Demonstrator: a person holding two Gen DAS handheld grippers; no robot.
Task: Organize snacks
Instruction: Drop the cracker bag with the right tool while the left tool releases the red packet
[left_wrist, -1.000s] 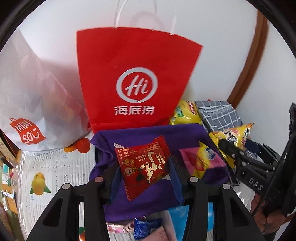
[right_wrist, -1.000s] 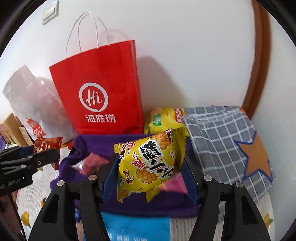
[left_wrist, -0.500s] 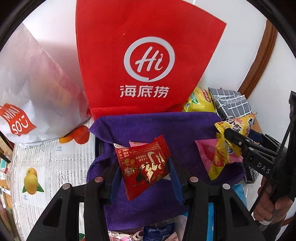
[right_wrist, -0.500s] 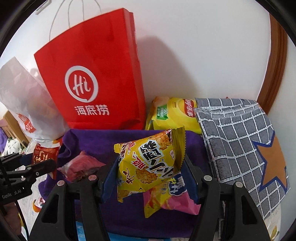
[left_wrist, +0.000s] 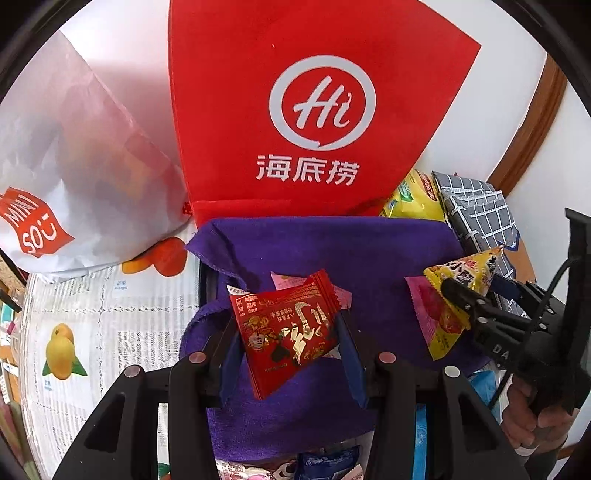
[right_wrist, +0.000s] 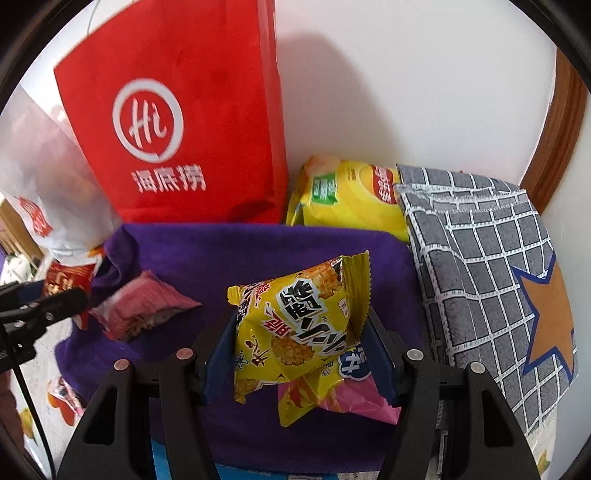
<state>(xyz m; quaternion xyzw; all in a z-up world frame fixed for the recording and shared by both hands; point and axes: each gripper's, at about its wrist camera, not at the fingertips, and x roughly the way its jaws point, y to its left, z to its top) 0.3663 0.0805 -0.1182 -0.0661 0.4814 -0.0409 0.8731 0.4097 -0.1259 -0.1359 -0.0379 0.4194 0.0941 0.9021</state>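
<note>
My left gripper (left_wrist: 286, 339) is shut on a red snack packet (left_wrist: 286, 332) and holds it over the purple cloth-lined tray (left_wrist: 332, 251). My right gripper (right_wrist: 299, 343) is shut on a yellow snack packet (right_wrist: 295, 328), over the same purple tray (right_wrist: 258, 251). In the left wrist view the right gripper (left_wrist: 476, 306) shows at the right with the yellow packet (left_wrist: 469, 269). A pink packet (right_wrist: 140, 310) lies on the cloth at the left, and a pink-and-yellow packet (right_wrist: 332, 398) lies under the yellow one. The left gripper (right_wrist: 44, 306) shows at the left edge.
A red paper bag (left_wrist: 306, 122) stands behind the tray against the wall. A white plastic bag (left_wrist: 66, 177) stands to its left. A yellow chip bag (right_wrist: 347, 195) and a grey checked pouch (right_wrist: 487, 277) lie at the right. More small packets (left_wrist: 325, 461) lie near the tray's front.
Both grippers have moved forward over the purple tray, each still holding its packet. The red bag now looms larger.
</note>
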